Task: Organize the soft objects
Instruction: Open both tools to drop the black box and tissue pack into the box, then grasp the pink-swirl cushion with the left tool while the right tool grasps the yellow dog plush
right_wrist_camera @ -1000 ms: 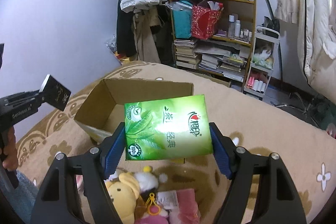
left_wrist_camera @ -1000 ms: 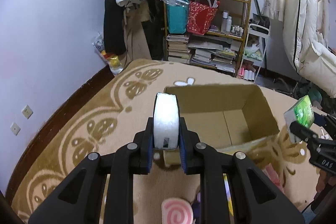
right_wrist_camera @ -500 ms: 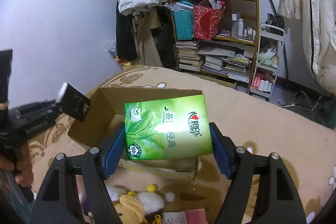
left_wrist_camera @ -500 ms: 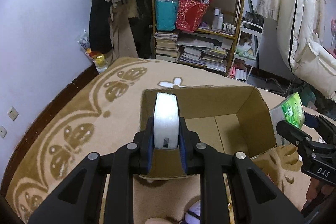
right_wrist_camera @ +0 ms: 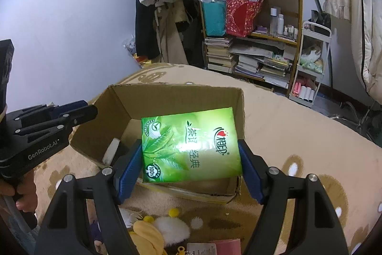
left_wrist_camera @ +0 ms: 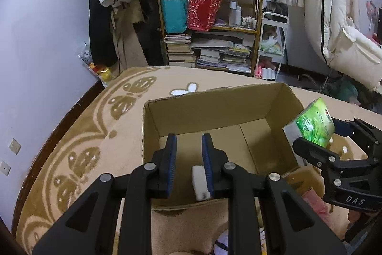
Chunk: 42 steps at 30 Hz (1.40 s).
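Observation:
An open cardboard box (left_wrist_camera: 281, 109) stands on the beige carpet; it also shows in the right wrist view (right_wrist_camera: 241, 111). My left gripper (left_wrist_camera: 189, 142) is open above the box's near left corner. A white pack (left_wrist_camera: 200, 185) lies on the box floor below it, also seen in the right wrist view (right_wrist_camera: 112, 149). My right gripper (right_wrist_camera: 191, 154) is shut on a green tissue pack (right_wrist_camera: 191, 142) and holds it over the box's near right part. The pack shows at the box's right edge in the left wrist view (left_wrist_camera: 315, 126).
Plush toys, a yellow one (right_wrist_camera: 148, 233) and a pink item (left_wrist_camera: 315, 204), lie on the carpet in front of the box. A cluttered shelf (left_wrist_camera: 210, 23) with books and bags stands against the far wall. A white quilt (left_wrist_camera: 339, 23) hangs at right.
My left gripper has opened and the white pack has dropped into the box. Both grippers have moved forward over the box; the green pack is now above its opening.

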### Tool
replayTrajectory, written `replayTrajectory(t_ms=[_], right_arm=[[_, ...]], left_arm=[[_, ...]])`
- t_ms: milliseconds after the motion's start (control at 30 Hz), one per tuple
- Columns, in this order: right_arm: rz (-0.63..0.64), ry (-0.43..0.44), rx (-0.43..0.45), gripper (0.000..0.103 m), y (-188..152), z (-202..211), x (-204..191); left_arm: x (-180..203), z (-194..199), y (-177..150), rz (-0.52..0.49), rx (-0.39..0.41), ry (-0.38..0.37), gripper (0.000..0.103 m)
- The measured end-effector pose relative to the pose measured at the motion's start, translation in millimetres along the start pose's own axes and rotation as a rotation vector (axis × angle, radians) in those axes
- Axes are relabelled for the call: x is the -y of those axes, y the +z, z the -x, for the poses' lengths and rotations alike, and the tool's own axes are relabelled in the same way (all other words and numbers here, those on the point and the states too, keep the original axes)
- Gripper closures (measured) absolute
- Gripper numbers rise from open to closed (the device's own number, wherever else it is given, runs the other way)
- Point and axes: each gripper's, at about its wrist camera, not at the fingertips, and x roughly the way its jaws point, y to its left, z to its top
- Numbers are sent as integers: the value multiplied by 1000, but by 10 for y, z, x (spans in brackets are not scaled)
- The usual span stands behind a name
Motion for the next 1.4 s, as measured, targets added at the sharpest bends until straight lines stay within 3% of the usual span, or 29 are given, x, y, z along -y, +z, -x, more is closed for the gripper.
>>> replayTrajectory(t_ms=[200,267,367,400,433,500,533,633,900,1167,1400], right_arm=[[-14,8,-30,22,-19,-51,14],[-22,16,-36,16,-20,-53,22],[-19,17,-21,11,-4,-10,4],[-16,17,-21,10,3,-1,-4],[-14,13,-22,6,7,14,-12],[-16,9,-16,1,14,51,-25],[-17,10,-10,0,16,87,-32],[-16,7,-8,0,27,165,-54],[-28,0,24,0,58,489,-96],[-14,13,8,0,-65,688,-188],[-6,72,-27,0,-210,791,-321]], left_arm=[[-80,-48,-21,40,-37,5,79],[-106,-50,-27,46,-45,16,78],[-144,-14,-36,57,-48,30,68],[-159,11,-38,59,-48,37,55],[-168,35,-37,59,-47,45,36],[-183,114,-48,56,-37,62,19],[-190,159,-51,57,-30,57,15],[-235,254,-78,81,-42,21,11],[-397,561,-182,147,-53,51,1],[-369,796,-271,138,-83,69,1],[-355,864,-501,159,-161,30,1]])
